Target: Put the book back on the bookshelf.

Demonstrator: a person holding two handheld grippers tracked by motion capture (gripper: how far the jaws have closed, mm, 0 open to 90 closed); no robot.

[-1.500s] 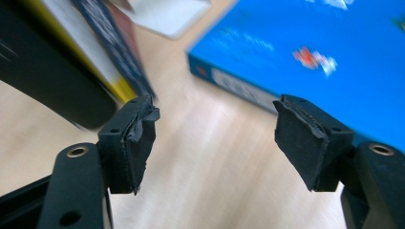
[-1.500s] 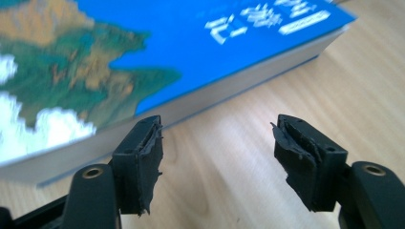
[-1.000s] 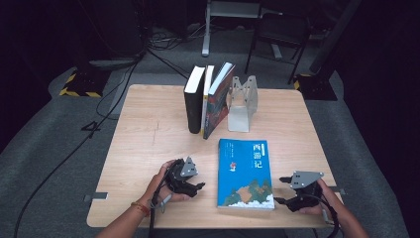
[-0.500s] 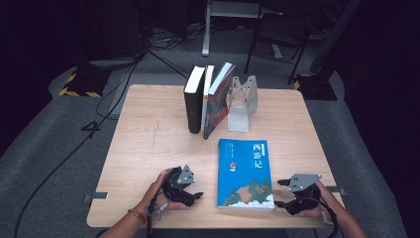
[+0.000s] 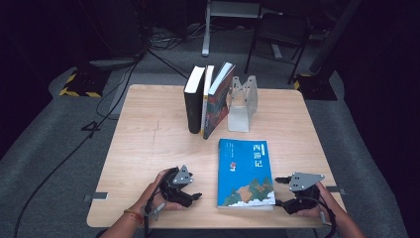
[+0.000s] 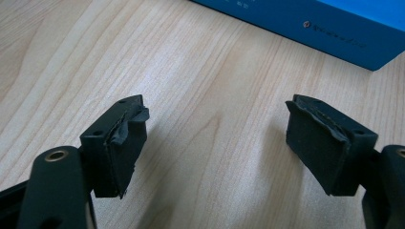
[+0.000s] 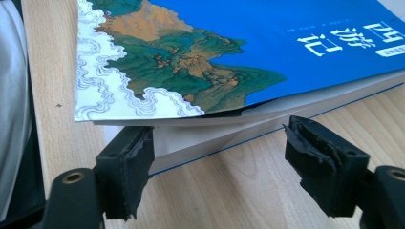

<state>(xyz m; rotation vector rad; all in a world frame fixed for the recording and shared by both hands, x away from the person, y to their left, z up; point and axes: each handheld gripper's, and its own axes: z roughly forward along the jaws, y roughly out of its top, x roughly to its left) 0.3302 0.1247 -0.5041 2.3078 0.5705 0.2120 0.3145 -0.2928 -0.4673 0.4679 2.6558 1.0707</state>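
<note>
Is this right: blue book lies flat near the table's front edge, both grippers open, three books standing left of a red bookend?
Not quite. The bookend is clear or pale grey, not red, as the high view shows. The rest holds: the blue book lies flat, the left gripper and right gripper are open, three standing books are left of the bookend.

- Bare surface [image 5: 148, 144] is lying open along the left edge.
- The blue book [image 5: 246, 171] is blocking the near middle.
- Standing books [image 5: 208, 101] are crowding the far edge.
</note>
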